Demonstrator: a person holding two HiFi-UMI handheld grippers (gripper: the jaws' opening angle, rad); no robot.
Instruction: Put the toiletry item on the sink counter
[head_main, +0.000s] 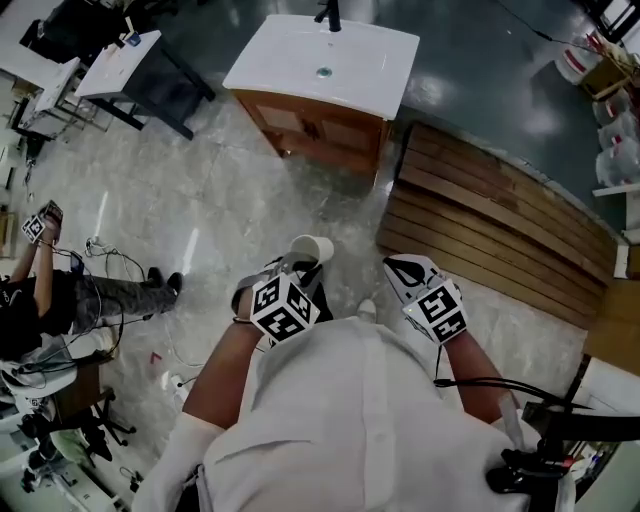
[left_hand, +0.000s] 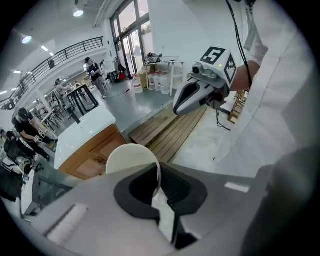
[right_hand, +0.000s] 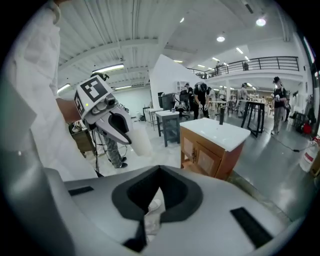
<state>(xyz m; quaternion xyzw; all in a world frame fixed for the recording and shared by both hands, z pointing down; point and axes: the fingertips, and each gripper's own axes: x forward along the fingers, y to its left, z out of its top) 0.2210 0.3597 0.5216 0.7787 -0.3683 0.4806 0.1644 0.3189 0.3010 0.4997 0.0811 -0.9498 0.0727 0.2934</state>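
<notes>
Between L gripper (left_hand: 159, 186) jaws, white cup (left_hand: 131, 159) rim, pinched tight; R gripper (right_hand: 154, 200) jaws together, empty.

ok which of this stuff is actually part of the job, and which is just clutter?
Job:
- white cup, gripped at its rim by the left gripper
- sink counter

Lying about:
- wooden slat platform
- white-topped table
- cables on the floor
- right gripper, empty

Bright indoor hall, ceiling lights (right_hand: 260, 22) overhead; glare patches on glossy floor (head_main: 527, 122); gripper views fisheye-warped, corners vignetted black, foreground soft.
</notes>
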